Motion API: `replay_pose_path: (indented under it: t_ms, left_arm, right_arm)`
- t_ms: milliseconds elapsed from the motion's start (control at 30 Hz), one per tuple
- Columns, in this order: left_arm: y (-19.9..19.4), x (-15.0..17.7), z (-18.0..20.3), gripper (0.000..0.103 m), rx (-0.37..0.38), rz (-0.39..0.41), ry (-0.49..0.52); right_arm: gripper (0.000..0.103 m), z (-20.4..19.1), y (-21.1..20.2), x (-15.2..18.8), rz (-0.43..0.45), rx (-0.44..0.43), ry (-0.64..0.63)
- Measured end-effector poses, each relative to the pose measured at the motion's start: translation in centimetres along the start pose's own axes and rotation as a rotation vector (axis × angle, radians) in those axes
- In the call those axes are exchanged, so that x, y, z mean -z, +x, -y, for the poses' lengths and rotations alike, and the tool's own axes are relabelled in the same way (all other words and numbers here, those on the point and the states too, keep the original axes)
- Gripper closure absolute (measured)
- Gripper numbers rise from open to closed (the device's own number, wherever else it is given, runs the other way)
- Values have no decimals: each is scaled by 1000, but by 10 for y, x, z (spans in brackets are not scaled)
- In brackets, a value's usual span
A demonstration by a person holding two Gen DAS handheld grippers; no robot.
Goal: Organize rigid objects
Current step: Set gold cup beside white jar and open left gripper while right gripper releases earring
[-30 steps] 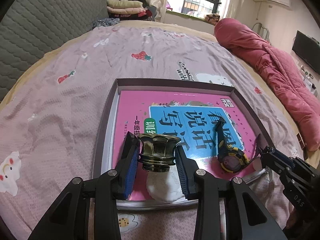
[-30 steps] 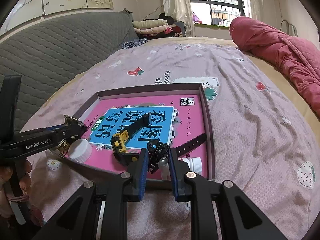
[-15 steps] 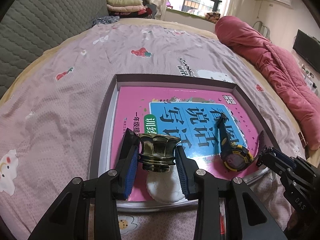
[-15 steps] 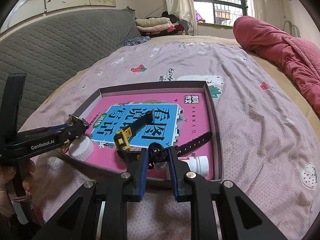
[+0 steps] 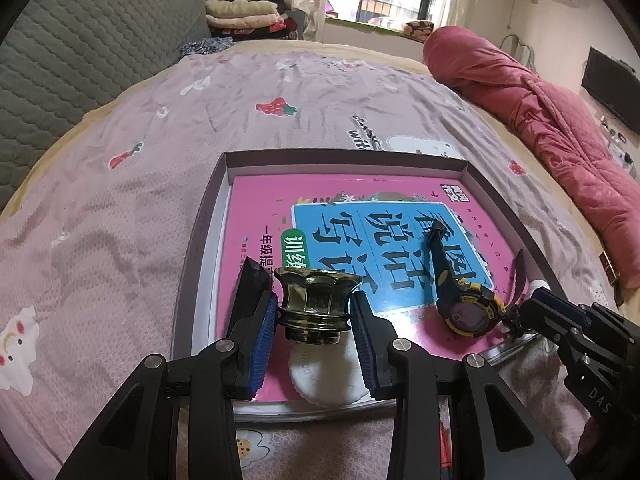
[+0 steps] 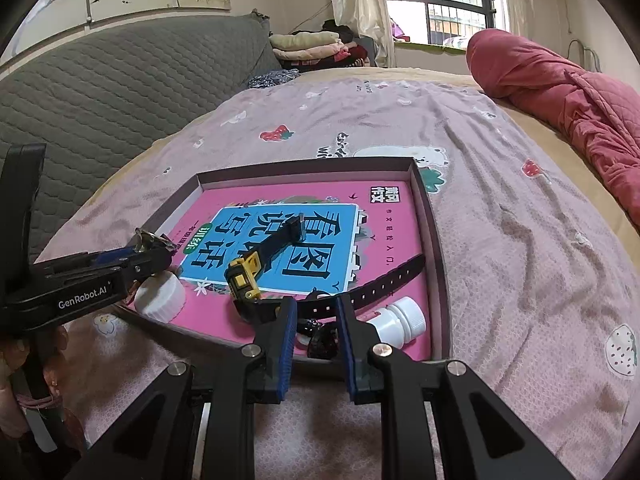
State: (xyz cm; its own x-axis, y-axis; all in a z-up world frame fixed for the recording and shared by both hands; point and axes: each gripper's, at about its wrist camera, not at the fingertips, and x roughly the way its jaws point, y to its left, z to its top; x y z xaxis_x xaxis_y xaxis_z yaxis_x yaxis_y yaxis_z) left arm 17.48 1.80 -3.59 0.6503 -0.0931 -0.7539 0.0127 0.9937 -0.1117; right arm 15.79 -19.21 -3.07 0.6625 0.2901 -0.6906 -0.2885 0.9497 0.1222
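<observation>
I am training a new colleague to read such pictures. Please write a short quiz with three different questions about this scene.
1. True or false: the left gripper is empty.
2. What lies under the yellow-and-black watch?
3. The white bottle lies: A) outside the box, B) inside the box.

Key: 1. False, it grips a brass knob. 2. The pink book. 3. B.

Left wrist: close above the tray's (image 5: pixel 202 232) near-left corner, facing the window.
Right wrist: near-right corner, same heading.
Shared: tray, pink book (image 6: pixel 384 240).
</observation>
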Motion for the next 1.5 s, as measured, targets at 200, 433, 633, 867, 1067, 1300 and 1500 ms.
replay_pose_path:
  t_ms: [200,433,633,867,1067,1300,1500]
  left_arm:
    - [1,-1,0,65,1,-5,-1]
    - [1,-4,1,65,-15,-20,2]
    - [1,-2,-6,65,-42,-30,-7]
    - [-2,-1,-14,65,-70,-35,-23]
    - [-4,0,-16,65,-78,-35,-35]
    - [-12,1,-20,62,-90,-27,-43]
    - [-20,0,-20,57,-94,-16,-44]
  right_arm:
    - [82,6,-4,0,6,-37,33]
    - [82,11,-6,0,5,-46,63]
    - [82,11,-5,-1,-1,-49,63]
    - [82,11,-5,-1,-3,-62,67]
    - [82,11,-4,0,-6,-60,71]
    - [82,12,-4,0,-10,-63,74]
    - [82,9,-5,0,-12,-49,55]
